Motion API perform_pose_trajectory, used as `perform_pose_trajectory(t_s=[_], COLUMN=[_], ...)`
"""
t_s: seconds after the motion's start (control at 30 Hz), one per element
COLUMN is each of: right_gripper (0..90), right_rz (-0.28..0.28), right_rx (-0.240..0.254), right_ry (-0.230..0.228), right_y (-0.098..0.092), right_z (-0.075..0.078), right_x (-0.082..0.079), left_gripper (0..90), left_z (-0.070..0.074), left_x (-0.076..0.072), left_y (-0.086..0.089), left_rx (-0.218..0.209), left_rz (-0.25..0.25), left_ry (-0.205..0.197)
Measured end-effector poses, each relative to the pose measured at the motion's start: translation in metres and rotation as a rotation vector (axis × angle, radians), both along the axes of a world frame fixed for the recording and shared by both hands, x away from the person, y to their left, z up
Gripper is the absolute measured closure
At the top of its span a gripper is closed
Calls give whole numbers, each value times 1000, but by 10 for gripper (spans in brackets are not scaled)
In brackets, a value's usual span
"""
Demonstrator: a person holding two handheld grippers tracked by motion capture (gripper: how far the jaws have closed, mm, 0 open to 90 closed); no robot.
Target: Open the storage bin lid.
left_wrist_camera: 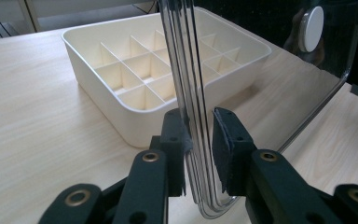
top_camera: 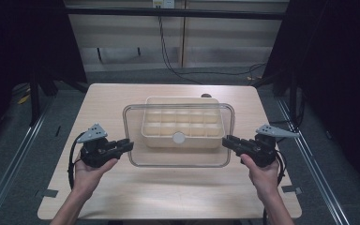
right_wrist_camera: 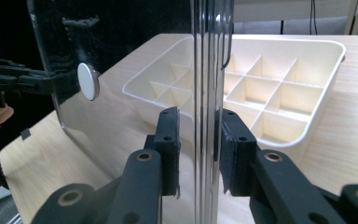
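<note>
A clear plastic lid (top_camera: 178,159) with a white round knob (top_camera: 179,138) hangs level over a cream tray (top_camera: 183,123) of several compartments at the table's middle. My left gripper (top_camera: 130,145) is shut on the lid's left rim and my right gripper (top_camera: 225,140) on its right rim. In the left gripper view the jaws (left_wrist_camera: 199,135) clamp the lid's ribbed edge (left_wrist_camera: 191,70), with the tray (left_wrist_camera: 121,60) behind. The right gripper view has its jaws (right_wrist_camera: 198,135) on the opposite edge (right_wrist_camera: 209,70), and the knob (right_wrist_camera: 88,81) shows through the pane.
The wooden table (top_camera: 122,192) has bare room on the near side and at both ends of the tray. Dark curtains flank it, and cables run along the floor behind. The person's other hand and its gripper (right_wrist_camera: 14,79) appear beyond the lid.
</note>
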State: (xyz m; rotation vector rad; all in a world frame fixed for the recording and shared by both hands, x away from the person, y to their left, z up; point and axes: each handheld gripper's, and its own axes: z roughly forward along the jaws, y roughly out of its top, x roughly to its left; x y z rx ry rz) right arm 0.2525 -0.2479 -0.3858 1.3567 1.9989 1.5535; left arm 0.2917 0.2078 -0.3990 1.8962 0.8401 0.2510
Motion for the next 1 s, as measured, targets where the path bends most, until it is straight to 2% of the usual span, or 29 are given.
perform_pose_trajectory(t_s=[0.17, 0.33, 0.47, 0.57, 0.87, 1.0], right_gripper=[714, 719, 721, 722, 719, 718], right_rz=[7, 15, 22, 25, 25, 28], right_rx=[-14, -7, -1, -2, -9, -5], right_ry=[11, 24, 31, 37, 68, 71], right_y=[-1, -2, -2, -1, -3, -2], right_z=[-5, -10, -12, -14, -28, -32], right_x=[-8, -18, -23, -27, -41, -44], left_gripper=[751, 750, 752, 752, 756, 758], left_z=[-7, -7, -9, -10, -19, -25], left_x=[-9, -14, -18, -22, -35, -39], left_y=[0, 1, 2, 3, 2, 3], left_rx=[3, 23, 12, 24, 35, 17], left_rz=[-12, -26, -31, -32, -45, -45], left_ry=[22, 20, 29, 33, 59, 67])
